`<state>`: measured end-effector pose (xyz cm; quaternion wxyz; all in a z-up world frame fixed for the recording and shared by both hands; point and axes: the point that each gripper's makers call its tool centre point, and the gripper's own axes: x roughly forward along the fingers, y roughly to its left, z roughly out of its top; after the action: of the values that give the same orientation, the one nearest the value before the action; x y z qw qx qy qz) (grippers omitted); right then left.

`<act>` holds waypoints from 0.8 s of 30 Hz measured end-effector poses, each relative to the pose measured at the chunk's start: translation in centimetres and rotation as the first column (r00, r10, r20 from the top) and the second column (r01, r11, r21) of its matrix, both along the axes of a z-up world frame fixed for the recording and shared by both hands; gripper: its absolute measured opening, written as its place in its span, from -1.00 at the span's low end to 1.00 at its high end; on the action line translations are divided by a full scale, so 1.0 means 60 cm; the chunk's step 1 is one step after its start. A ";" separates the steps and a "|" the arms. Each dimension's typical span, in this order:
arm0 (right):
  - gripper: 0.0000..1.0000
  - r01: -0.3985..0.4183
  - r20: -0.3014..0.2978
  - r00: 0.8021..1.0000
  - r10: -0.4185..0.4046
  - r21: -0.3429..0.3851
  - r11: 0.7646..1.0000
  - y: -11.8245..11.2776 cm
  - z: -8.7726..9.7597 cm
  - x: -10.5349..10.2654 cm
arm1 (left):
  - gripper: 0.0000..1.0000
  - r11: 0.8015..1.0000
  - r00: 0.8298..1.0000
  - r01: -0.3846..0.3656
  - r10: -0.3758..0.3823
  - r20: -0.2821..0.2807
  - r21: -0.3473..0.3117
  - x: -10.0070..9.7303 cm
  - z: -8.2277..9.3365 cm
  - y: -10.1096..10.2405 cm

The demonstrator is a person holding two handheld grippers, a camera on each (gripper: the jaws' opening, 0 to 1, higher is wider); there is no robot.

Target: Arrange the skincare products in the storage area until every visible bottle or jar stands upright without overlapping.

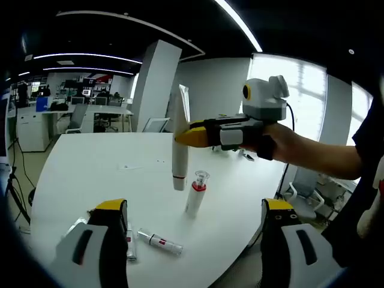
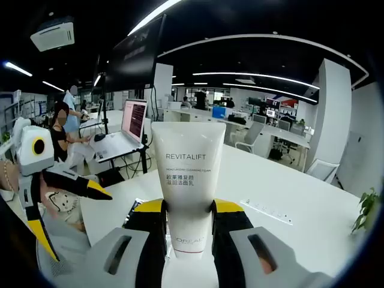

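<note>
In the right gripper view my right gripper (image 2: pixel 189 207) is shut on a white REVITALIFT tube (image 2: pixel 188 168), cap end down between the jaws. The left gripper view shows that tube (image 1: pixel 179 150) hanging upright over the white table (image 1: pixel 90 174), with the right gripper (image 1: pixel 183 137) holding it from the right. A small white bottle (image 1: pixel 195 195) with a red band and clear cap stands upright just right of the tube's cap. Two small bottles lie flat near the front edge: one (image 1: pixel 161 242) in the open, one (image 1: pixel 131 246) beside my left jaw. My left gripper (image 1: pixel 194 206) is open and holds nothing.
The table's near edge curves along the bottom right (image 1: pixel 240 240). An open laptop (image 2: pixel 133 123) and a large dark monitor (image 2: pixel 135 57) stand at the table's far side. People sit nearby (image 2: pixel 60 135). Office chairs (image 1: pixel 77 117) and desks fill the room behind.
</note>
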<state>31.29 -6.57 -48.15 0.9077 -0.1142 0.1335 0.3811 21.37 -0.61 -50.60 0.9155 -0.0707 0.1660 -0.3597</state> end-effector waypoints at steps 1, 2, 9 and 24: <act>-0.45 0.005 -0.001 1.000 -0.005 0.006 1.000 -0.005 -0.007 -0.003 | 0.68 1.000 1.000 0.004 -0.004 0.005 0.007 0.001 0.001 -0.003; -0.45 0.007 -0.006 1.000 -0.007 0.008 1.000 -0.007 -0.013 -0.007 | 0.68 1.000 1.000 0.004 -0.004 0.005 0.010 0.003 0.000 -0.003; -0.45 0.024 -0.057 0.998 -0.022 0.032 0.999 -0.020 -0.068 -0.049 | 0.62 1.000 1.000 0.021 -0.021 -0.007 0.002 0.011 -0.002 -0.025; -0.44 0.067 -0.107 0.992 -0.061 0.047 0.997 -0.022 -0.130 -0.126 | 0.10 0.999 0.997 0.053 -0.053 -0.056 0.004 0.040 -0.025 -0.079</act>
<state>23.71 -7.86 -55.94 0.9138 -0.0667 0.1749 0.3605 23.76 -5.34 -52.10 0.9007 -0.0738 0.1946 -0.3813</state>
